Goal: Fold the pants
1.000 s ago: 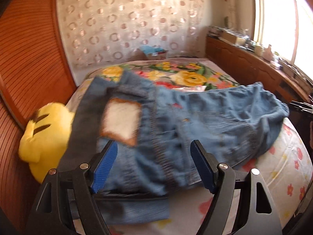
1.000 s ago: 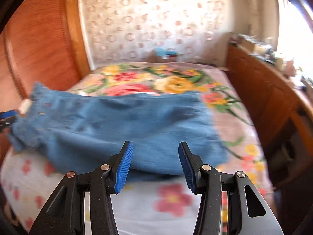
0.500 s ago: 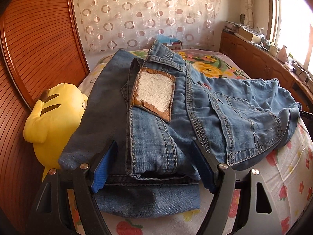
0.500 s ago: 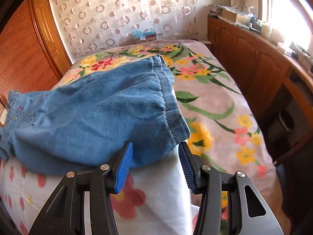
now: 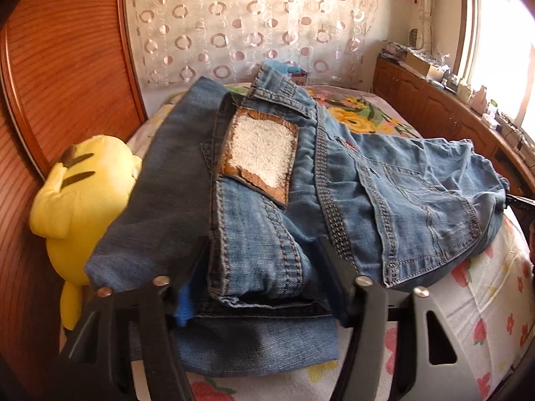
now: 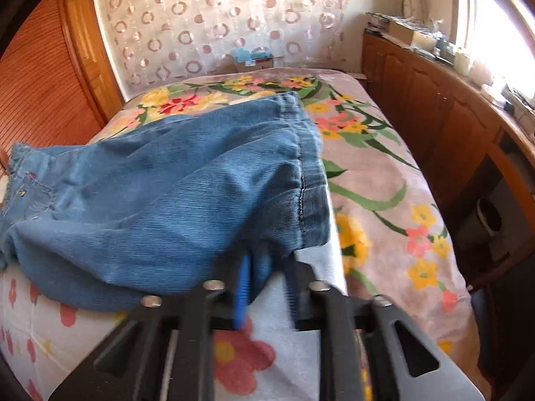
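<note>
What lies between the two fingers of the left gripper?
In the left wrist view, a folded bundle of the jeans fills the space between the left gripper's fingers.

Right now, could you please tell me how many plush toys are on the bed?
1. A yellow plush toy sits at the left edge of the bed, against the wooden wall panel, partly covered by the jeans. Others could be hidden under the denim.
</note>
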A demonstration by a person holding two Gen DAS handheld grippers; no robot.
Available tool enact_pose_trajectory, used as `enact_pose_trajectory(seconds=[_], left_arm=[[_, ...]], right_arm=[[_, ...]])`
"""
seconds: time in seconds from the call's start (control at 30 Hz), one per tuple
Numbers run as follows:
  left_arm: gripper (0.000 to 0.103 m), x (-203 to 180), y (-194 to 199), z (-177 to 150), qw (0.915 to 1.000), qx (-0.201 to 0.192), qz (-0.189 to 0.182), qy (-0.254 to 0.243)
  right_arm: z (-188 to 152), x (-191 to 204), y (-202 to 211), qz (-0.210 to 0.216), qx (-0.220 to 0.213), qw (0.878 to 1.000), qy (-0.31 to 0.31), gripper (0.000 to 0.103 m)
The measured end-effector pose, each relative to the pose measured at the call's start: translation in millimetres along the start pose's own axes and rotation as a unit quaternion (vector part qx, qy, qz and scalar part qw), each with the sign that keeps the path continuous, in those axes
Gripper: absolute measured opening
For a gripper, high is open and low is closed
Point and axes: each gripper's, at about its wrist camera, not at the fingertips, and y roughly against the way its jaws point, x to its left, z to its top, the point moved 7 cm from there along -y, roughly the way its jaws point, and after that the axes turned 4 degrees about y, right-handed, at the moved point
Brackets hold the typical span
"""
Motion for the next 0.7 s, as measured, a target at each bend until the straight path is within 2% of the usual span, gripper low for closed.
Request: enact_pose_trajectory(seconds=[0.17, 0.3, 0.7], left_arm=[[0.042, 1, 5, 2, 1.0, -0.007, -0.002, 0.0], [0.025, -5, 15, 6, 0.9996, -0.027, -0.003, -0.005], [0.018, -20, 63, 39, 0.9963, -0.083, -0.001, -0.026]], right_arm=[[2, -2, 7, 0.0, -0.02, 1.0, 0.004, 0.007], [4, -3, 15, -0.003, -0.041, 0.999, 0.008, 0.006], [5, 1, 60, -0.013, -0.104, 0.994, 0.03, 0.005]])
